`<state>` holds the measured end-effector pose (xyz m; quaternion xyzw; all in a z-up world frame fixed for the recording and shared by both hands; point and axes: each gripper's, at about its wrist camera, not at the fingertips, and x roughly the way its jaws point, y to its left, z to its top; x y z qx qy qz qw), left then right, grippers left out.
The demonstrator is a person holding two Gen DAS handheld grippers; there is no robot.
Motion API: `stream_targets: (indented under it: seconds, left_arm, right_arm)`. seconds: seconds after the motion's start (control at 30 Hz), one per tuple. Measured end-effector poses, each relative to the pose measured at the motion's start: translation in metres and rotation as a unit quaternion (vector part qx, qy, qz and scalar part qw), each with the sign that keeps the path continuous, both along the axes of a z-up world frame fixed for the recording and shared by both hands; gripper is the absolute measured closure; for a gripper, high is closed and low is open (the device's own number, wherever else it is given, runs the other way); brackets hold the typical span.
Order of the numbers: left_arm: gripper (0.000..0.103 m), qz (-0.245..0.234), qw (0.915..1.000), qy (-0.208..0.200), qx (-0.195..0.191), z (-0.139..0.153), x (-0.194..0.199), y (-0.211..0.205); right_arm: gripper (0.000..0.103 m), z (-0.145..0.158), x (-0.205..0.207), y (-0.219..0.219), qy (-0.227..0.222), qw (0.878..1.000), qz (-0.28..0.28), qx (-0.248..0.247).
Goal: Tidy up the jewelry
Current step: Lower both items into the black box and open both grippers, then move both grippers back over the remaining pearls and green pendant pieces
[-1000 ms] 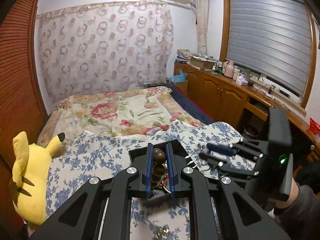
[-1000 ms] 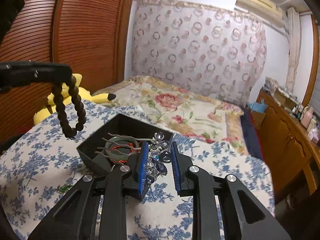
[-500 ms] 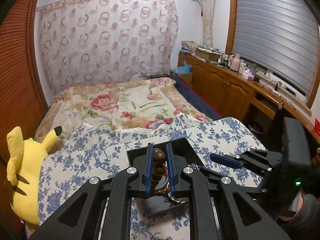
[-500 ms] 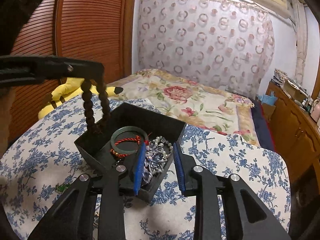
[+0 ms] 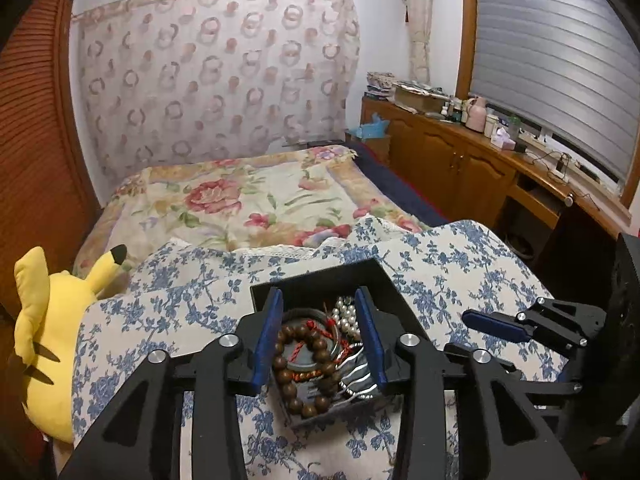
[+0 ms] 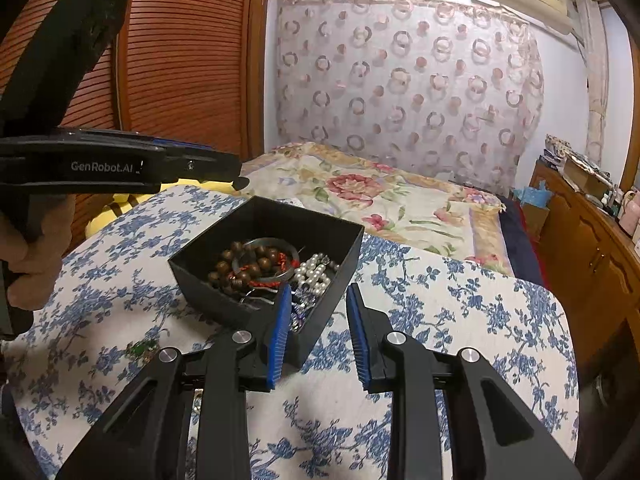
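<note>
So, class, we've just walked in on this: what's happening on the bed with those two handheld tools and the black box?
A person is sorting jewelry into a black box on the blue-flowered cloth. The left tool has just opened, and the brown bead bracelet lies in the box below it, with a green bangle and pearls. The right tool hangs open and empty over the box's near corner. A small green piece remains on the cloth.

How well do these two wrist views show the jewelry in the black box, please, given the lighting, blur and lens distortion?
Left wrist view: dim warm light, sharp centre, wooden bead bracelet clear inside the black box, window frame bowed by the fisheye. Right wrist view: evenly lit, pearls crisp with slight glare, wardrobe door curved at the edge.
</note>
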<state>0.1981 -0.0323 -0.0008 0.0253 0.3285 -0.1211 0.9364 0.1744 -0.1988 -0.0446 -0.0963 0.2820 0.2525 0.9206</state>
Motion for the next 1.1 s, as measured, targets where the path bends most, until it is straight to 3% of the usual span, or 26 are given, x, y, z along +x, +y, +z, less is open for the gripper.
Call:
stream_targets:
  seconds: [0.37,0.97,1.1]
  left_arm:
    - [0.047,-0.004,1.0000,0.004,0.005,-0.013,-0.031,0.009]
    - [0.032,-0.005,0.9980,0.061,0.014,-0.076,-0.079,0.034]
    - [0.032,-0.009,0.9968,0.076,0.022,-0.089,-0.084,0.036]
  right_arm:
    - [0.072,-0.008,-0.033,-0.005,0.021,1.000,0.016,0.001]
    - [0.073,-0.046,-0.094,0.013,0.087,0.991,0.090,-0.039]
    - [0.077,-0.051,-0.101,0.018,0.100,0.988,0.104,-0.051]
